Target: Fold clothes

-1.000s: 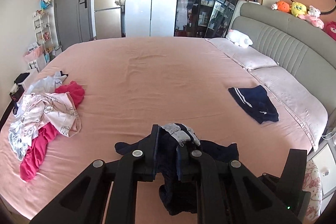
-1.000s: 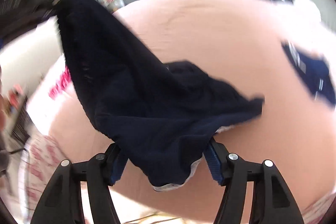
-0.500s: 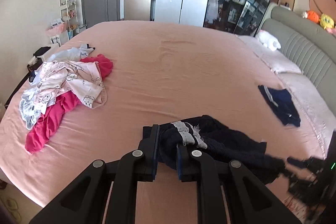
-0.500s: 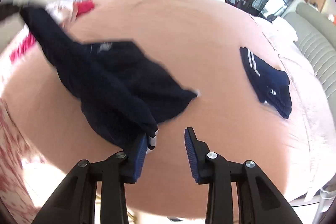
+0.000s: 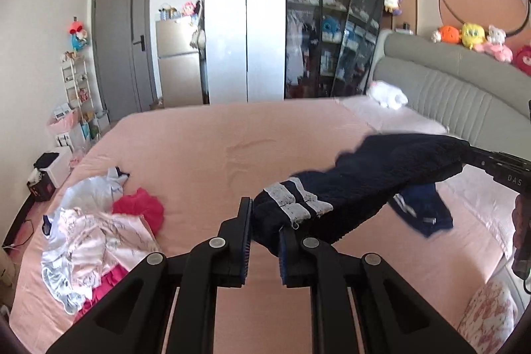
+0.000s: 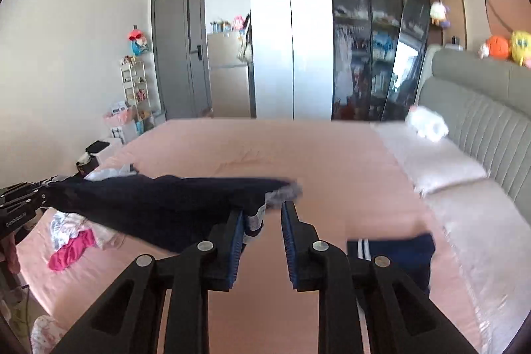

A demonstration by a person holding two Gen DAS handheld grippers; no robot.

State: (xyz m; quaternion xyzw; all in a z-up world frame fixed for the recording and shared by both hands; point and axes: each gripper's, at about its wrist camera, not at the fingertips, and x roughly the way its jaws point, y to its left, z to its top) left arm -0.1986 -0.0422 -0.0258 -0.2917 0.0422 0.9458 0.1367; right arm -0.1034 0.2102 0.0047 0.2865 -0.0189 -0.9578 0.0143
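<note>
My left gripper and right gripper each pinch an end of the navy garment, stretched in the air above the pink bed. A clothes pile lies at the bed's left side, folded navy shorts at the right.

Part of the folded navy shorts is hidden behind the lifted navy garment. In the right wrist view the garment's far hem is smeared by blur, and its grip inside the right gripper cannot be made out. The clothes pile is partly covered by the garment. The cabinet contents are too small to be told.
</note>
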